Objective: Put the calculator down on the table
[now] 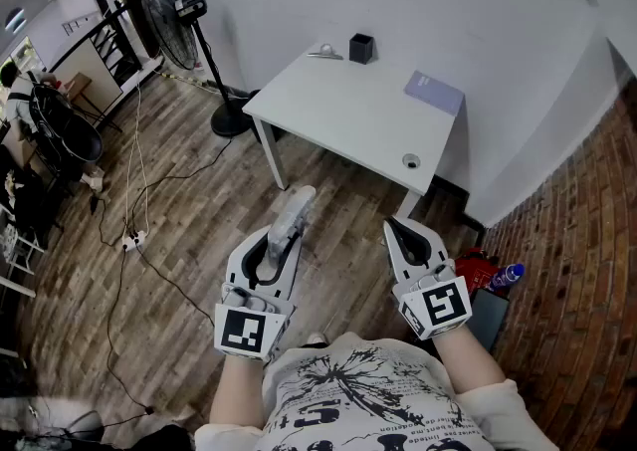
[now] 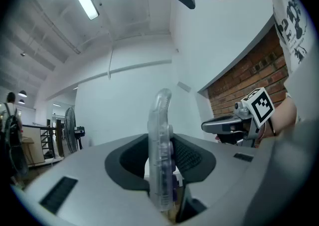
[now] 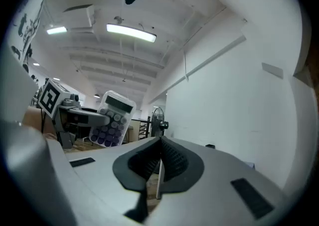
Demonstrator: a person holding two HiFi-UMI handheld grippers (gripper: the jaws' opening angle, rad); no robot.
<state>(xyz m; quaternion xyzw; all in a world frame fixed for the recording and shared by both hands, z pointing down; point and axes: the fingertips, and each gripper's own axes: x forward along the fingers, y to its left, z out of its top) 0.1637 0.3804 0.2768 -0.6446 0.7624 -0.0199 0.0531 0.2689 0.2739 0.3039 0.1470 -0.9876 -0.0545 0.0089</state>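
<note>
Two grippers and one calculator: the left gripper (image 1: 282,240) has its jaws pinching the single clear-plastic calculator (image 1: 292,212) with rounded purple keys, held edge-up over the wood-plank floor (image 1: 199,230) and well short of the white rectangular desk (image 1: 338,101). The right gripper (image 1: 400,231) has its ribbed black jaws pressed together on nothing. Four small things sit on the desk: a black square cup (image 1: 361,47) at the far corner (contents not visible), a grey metal piece (image 1: 323,52) just beside it, a flat lavender pad (image 1: 434,93) by the right edge, and a round disc (image 1: 411,161) at the near right corner.

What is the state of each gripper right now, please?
Left gripper: closed on the calculator.
Right gripper: closed, holding nothing.
</note>
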